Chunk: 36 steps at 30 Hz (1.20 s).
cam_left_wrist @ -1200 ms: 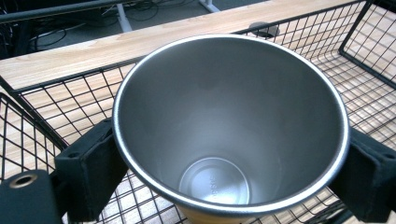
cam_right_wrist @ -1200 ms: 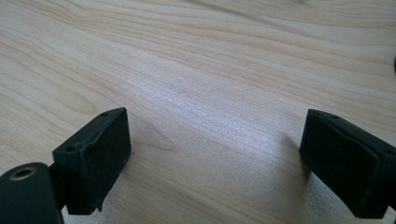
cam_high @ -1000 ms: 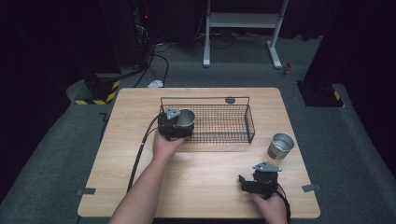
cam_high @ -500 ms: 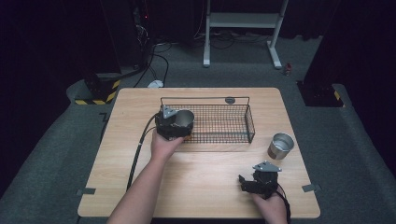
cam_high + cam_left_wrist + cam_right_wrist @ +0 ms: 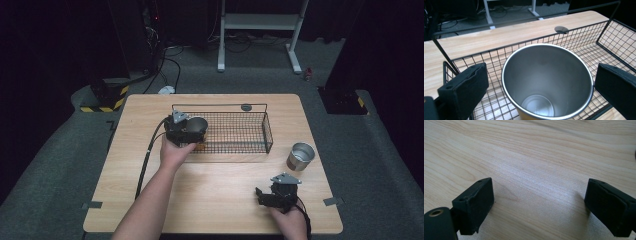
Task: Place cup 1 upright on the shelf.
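Flanking steel cup (image 5: 547, 82), left tongs (image 5: 541, 92) | basket (image 5: 267, 134) wall ahead | contact unclear

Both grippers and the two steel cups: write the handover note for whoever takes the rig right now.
Left gripper: open, jaws standing apart on either side of a steel cup at the left end of the wire basket; whether the cup rests on the mesh can't be told.
Right gripper: open, empty, low over the table near its front edge.
Second cup: upright on the table, right of the basket.
Probably left: basket the second cup.
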Motion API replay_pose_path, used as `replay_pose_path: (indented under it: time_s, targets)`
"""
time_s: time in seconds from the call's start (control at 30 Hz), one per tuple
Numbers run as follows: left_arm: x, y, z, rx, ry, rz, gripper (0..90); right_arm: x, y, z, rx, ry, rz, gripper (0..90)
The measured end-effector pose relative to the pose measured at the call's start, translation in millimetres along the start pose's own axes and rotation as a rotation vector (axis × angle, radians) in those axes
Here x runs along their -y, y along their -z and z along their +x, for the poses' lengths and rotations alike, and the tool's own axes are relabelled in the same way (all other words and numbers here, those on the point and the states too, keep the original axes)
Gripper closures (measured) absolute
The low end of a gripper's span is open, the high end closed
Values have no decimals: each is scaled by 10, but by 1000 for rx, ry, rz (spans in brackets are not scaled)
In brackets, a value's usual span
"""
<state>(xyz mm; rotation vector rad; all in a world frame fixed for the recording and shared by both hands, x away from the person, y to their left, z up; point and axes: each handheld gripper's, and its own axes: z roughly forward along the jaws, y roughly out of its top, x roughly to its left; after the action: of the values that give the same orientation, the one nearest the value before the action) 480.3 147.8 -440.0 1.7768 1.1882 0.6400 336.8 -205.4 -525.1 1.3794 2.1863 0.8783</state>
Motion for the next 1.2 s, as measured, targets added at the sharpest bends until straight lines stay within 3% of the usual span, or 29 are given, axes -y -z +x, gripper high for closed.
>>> replay_pose_path:
  time_s: [0.13,0.53,0.8,1.2]
  targets:
    - [-15,18,26,-3,14,-8,0,0,1,1,0,-1,1,90]
    - [-3,166,72,15,5,-8,0,0,0,0,0,0,0,90]
    - [71,283,87,16,-5,1,0,0,0,1,0,-1,-1,90]
    - [238,472,163,20,14,17,5,0,0,0,0,0,0,90]
